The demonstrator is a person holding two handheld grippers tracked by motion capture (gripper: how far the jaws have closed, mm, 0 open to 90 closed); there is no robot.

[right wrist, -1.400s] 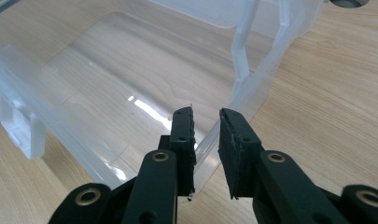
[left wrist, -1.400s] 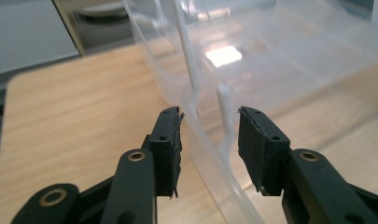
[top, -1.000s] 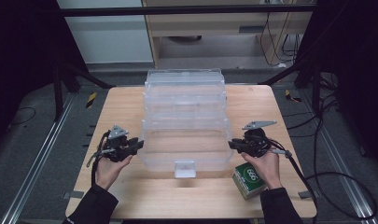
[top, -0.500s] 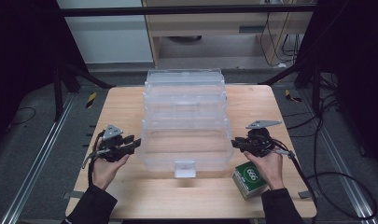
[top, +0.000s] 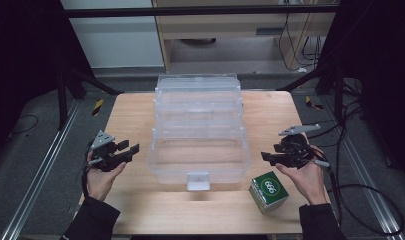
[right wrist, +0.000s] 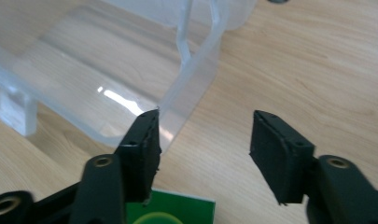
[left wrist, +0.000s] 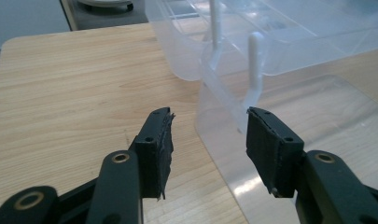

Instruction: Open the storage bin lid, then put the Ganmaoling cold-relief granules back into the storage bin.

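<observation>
**Both grippers stand off the clear tiered box, jaws parted**

The left gripper (top: 132, 149) sits just beside the left wall of the clear plastic cantilever box (top: 200, 135), which rests unfolded in stepped tiers on the wooden table (top: 130, 112). Its jaws have just been opening and stand wide with nothing between them — in the left gripper view the box's lowest tray (left wrist: 289, 98) lies ahead of the right-hand jaw, its white hinge arms (left wrist: 255, 70) rising just beyond that jaw's tip.

The right gripper (top: 266, 157) is near the box's right wall, apart from it. Its jaws have also just been opening and are wide, empty — the tray's corner (right wrist: 186, 93) lies ahead of the left-hand jaw, bare tabletop shows between the two, and a green carton (top: 269, 191) sits below them, close to the hand (top: 306, 177).
</observation>
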